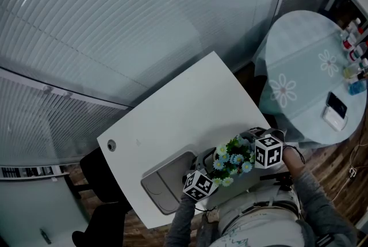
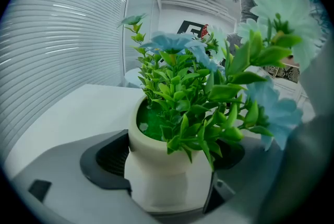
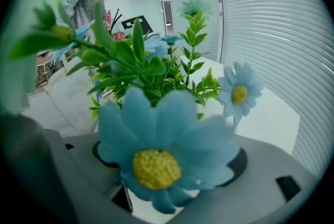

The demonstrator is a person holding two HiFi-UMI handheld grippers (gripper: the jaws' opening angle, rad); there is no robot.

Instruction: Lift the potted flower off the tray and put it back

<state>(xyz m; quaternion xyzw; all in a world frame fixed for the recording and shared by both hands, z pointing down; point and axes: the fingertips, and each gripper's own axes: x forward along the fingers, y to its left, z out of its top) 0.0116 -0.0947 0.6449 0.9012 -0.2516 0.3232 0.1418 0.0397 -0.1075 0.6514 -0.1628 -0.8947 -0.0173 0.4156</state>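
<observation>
1. Left gripper view, closest in: left gripper (image 2: pixel 166 173) clamped on the cream pot (image 2: pixel 156 186), with a dark pad pressed to each side. Green leaves and pale blue blooms spilling out above and to the right.
2. Right gripper view: right gripper (image 3: pixel 168 165) set wide around the same plant from the far side. One big blue bloom (image 3: pixel 156 157) with a yellow centre right in front of the lens, covering the pot. Cannot tell whether pressing the pot or only flanking it.
3. Head view: pot caught between the two marker cubes, close to the person, over the near edge of the white table (image 1: pixel 172 119).
4. Further out to the left: grey tray (image 1: pixel 167 179) lying flat on the table with nothing standing in it. Near the pot, but not under it.
5. Progress, judged from that layout: first half looks done, with the pot off the tray and gripped on at least one side. Cannot tell whether hanging above the table or resting on it.
6. Left to do, as a judgement: bring the pot back to the left over the tray. Lower it upright inside the rim, then let go with both grippers. Worth keeping it level, since top-heavy foliage could tip it on release.
</observation>
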